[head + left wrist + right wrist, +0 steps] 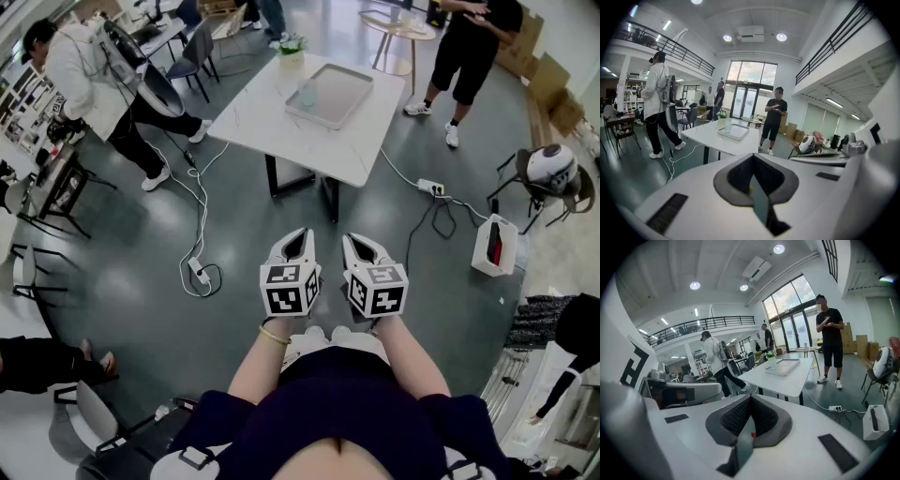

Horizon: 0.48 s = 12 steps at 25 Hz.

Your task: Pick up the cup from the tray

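Head view: left tool [300, 240], right tool [358, 244] both closed, empty; cup [307, 96] on tray [339, 92]

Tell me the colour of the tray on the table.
The tray is pale grey; the head view shows it best.

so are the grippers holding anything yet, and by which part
Nothing. The left gripper and right gripper are both shut and empty; the cup stands in the tray ahead.

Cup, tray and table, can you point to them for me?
cup [772, 363], right gripper view, its clear side.
tray [339, 92], head view, its bare floor.
table [305, 148], head view, bare top near the front.
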### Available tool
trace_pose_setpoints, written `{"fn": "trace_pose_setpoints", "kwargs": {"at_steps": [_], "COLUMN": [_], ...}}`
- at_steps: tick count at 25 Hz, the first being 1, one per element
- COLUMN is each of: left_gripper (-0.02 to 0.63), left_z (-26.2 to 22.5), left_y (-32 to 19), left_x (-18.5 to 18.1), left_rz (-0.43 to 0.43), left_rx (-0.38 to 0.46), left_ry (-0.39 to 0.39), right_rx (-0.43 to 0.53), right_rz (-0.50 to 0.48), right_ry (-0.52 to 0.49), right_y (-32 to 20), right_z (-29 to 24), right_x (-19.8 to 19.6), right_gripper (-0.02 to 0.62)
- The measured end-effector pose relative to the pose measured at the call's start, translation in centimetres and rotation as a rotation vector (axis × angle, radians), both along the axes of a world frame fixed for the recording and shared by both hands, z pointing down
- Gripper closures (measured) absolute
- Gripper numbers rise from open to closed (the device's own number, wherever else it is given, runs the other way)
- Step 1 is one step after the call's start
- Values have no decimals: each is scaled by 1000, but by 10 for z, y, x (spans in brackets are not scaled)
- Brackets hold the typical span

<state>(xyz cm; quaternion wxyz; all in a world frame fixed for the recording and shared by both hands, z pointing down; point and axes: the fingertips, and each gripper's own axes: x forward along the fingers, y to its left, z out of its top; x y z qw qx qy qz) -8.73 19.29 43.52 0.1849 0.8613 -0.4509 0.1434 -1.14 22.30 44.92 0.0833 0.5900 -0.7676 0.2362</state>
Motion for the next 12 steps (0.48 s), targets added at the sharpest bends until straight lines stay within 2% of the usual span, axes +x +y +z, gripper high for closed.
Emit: {"fn": "trace_pose_setpoints", "kwargs": {"at_steps": [12], "left_gripper": [598], "left_z": [1], "left_y": [-13], "left_x": [-6], "left_rz": [12], "left_rx": [-1], "left_ry": [-2], "right_rx": [4], "right_rz": [5], "right_ry": [2], "right_y": [-13], "right_z": [-1], "right_x": [-11], "right_gripper": [586]}}
